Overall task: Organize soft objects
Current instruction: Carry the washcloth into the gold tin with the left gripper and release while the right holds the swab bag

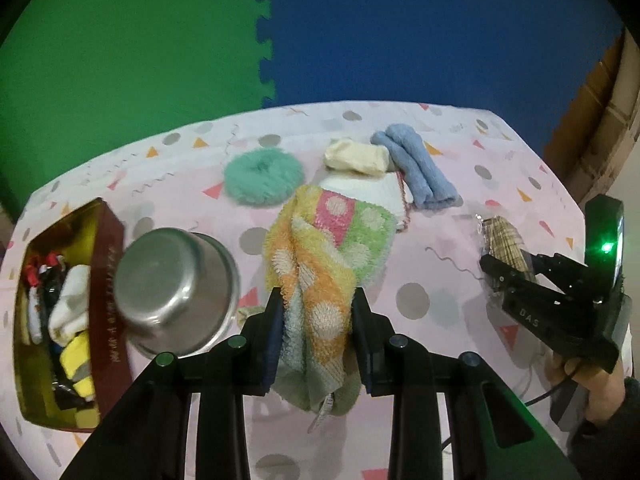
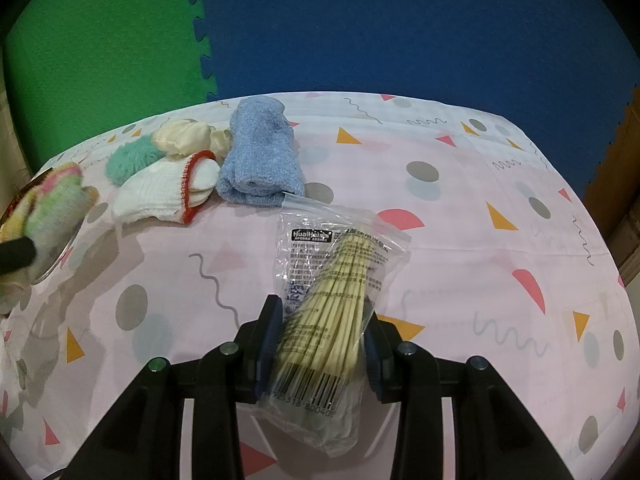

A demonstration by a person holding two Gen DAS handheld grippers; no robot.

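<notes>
- Left gripper (image 1: pixel 318 312): clenched on the multicoloured towel (image 1: pixel 320 264), which is lifted over the table's middle, its tail trailing low.
- Right gripper (image 2: pixel 320 344): clamped on the bag of sticks (image 2: pixel 340 300), held above the cloth.
- Risk: the trailing tail may brush the steel bowl (image 1: pixel 176 292) just beside it, or drag toward the white cloth (image 1: pixel 368 188), if carried low.
- Risk: thin, bunched purchase; the towel may slip out.
- Room: the box (image 1: pixel 60 320) at the left edge is part full; its near wall stands behind the bowl. The tablecloth (image 2: pixel 480 208) is open to the right; the blue towel (image 2: pixel 260 156), cream sock (image 1: pixel 356 156) and green puff (image 1: pixel 262 176) crowd the far side.
</notes>
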